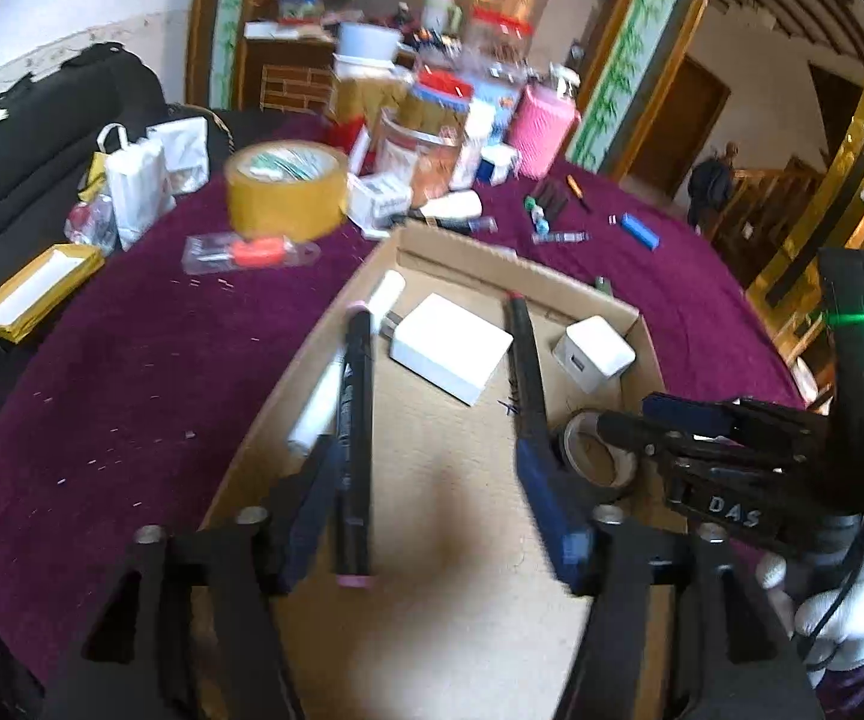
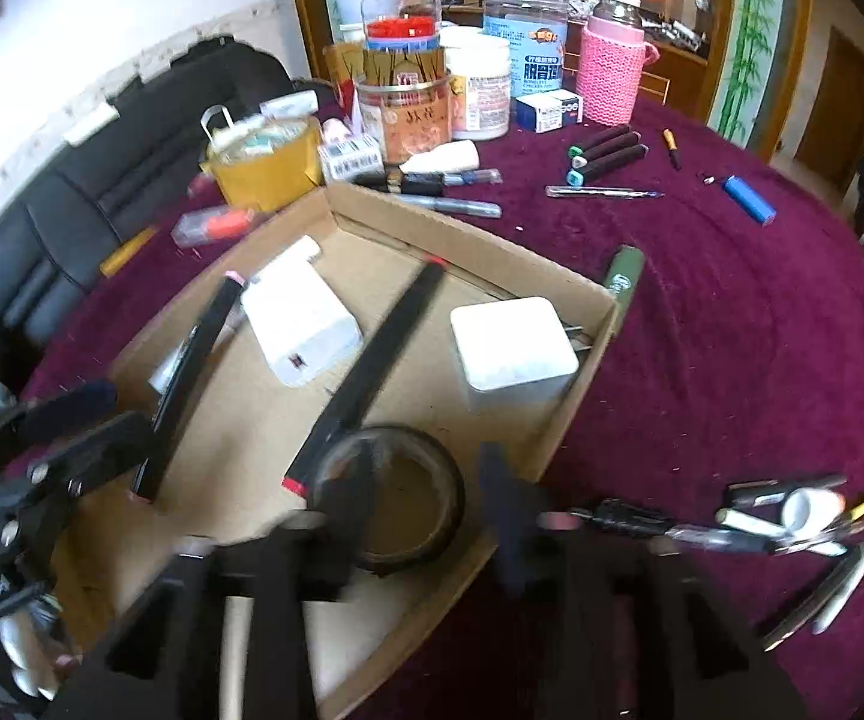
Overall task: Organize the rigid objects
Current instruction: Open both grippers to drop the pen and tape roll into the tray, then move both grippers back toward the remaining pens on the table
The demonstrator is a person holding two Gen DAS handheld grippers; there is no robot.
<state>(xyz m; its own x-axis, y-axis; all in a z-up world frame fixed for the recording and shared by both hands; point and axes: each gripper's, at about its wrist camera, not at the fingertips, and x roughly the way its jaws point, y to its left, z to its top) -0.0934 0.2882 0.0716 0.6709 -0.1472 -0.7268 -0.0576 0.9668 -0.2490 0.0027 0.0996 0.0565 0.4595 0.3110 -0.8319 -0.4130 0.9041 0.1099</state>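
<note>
A shallow cardboard box (image 1: 474,252) (image 2: 492,252) lies on the purple tablecloth. It holds two white chargers (image 1: 450,348) (image 2: 513,342), two long black markers (image 1: 354,420) (image 2: 372,360), a white tube (image 1: 318,408) and a dark tape roll (image 1: 597,456) (image 2: 408,498). My left gripper (image 1: 432,492) is open and empty above the box floor. My right gripper (image 2: 426,504) is open over the tape roll at the box's near edge; it also shows in the left wrist view (image 1: 708,438).
Jars, a pink-sleeved bottle (image 2: 609,72), a big yellow tape roll (image 1: 285,189), markers (image 2: 606,156), a blue lighter (image 2: 747,198) and more pens (image 2: 786,516) lie around the box on the table. A black sofa (image 1: 42,138) stands at the left.
</note>
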